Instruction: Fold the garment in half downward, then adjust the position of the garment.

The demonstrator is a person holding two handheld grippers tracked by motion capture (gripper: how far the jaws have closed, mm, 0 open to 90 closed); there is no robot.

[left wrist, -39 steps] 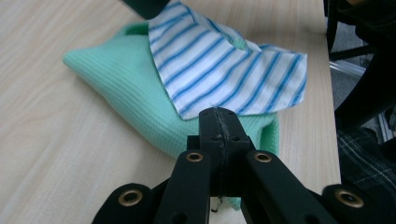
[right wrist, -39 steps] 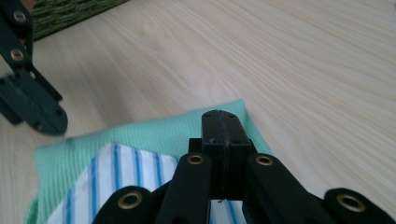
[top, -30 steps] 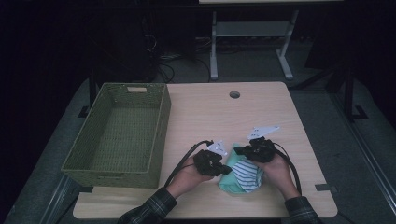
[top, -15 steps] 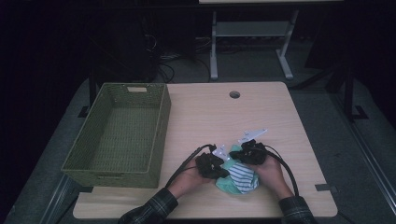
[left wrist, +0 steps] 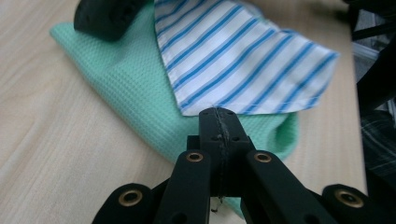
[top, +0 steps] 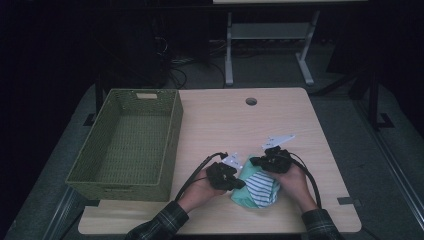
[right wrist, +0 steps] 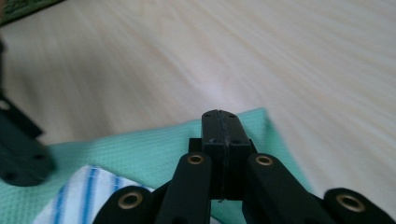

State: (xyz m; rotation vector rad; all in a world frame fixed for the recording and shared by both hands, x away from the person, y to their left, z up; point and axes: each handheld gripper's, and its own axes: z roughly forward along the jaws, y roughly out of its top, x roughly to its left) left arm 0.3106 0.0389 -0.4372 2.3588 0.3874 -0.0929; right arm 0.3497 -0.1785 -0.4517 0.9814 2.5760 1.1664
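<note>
On the worktop (top: 280, 115), near edge: cloths bunched
My hands drew inward; both jaws closed, pinching the green cloth (left wrist: 126, 93) and striped cloth (left wrist: 233, 60); folding underway.

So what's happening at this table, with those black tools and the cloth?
A person holds a gripper in each hand over a small pile of cloth near the table's front edge. The left gripper and right gripper are both shut and rest on the green cloth, which lies under a blue-striped cloth. Whether either one pinches fabric is hard to tell. A green woven basket sits to the left.
</note>
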